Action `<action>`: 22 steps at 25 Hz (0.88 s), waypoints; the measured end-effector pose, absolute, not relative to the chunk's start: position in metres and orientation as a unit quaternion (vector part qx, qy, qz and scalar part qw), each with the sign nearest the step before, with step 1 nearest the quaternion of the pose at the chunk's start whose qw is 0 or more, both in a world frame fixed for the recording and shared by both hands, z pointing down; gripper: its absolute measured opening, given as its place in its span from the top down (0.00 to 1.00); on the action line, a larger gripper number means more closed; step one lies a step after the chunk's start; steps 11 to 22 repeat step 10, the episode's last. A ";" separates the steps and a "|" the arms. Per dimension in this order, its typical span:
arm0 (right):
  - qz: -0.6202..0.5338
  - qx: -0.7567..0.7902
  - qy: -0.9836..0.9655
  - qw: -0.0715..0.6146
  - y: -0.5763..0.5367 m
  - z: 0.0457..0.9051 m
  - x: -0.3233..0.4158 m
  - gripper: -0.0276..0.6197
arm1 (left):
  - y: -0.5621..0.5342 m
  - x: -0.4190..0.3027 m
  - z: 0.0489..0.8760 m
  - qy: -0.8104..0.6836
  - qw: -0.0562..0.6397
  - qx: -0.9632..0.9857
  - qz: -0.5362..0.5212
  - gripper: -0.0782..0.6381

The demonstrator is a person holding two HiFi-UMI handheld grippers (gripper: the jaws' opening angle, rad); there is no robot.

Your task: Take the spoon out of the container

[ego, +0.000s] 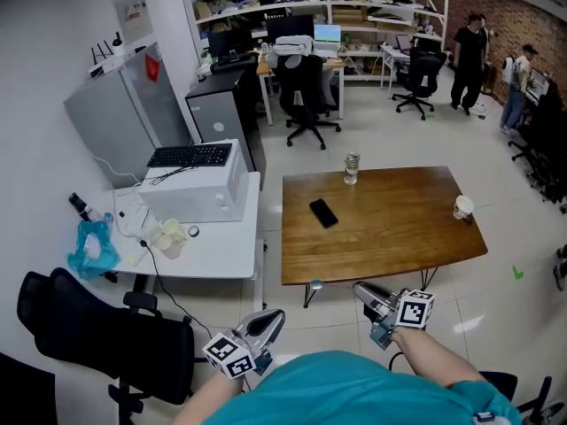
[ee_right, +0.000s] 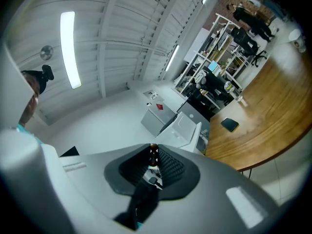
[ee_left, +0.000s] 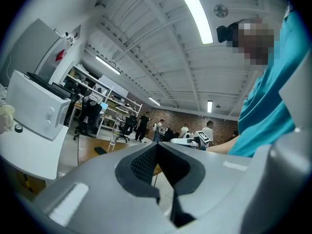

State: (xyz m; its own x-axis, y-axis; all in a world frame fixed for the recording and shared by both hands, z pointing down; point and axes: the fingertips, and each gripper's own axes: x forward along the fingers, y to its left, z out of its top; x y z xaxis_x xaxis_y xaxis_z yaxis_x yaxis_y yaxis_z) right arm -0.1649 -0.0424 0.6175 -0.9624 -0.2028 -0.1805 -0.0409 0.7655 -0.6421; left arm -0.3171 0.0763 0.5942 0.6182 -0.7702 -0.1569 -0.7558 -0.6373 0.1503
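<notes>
A clear glass container [ego: 352,168] stands at the far edge of the brown wooden table [ego: 390,237]. It is too small here to tell a spoon inside it. Both grippers hang low by the person's body, short of the table's near edge. My left gripper [ego: 270,320] is shut and empty; in the left gripper view its pads [ee_left: 146,162] meet at the tips, with the container [ee_left: 113,139] far off. My right gripper [ego: 361,290] has a narrow slit between its pads [ee_right: 168,165] and nothing in it.
A black phone [ego: 323,212] lies mid-table and a paper cup [ego: 462,206] stands at its right end. A white desk [ego: 213,251] with a keyboard and a white box stands to the left. A black chair [ego: 106,339] is near left. People stand far back right.
</notes>
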 end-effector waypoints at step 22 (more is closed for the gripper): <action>-0.332 -0.069 0.933 0.120 -0.045 0.614 -0.172 0.89 | 0.071 -0.323 0.592 -0.418 0.037 0.902 -0.103 0.89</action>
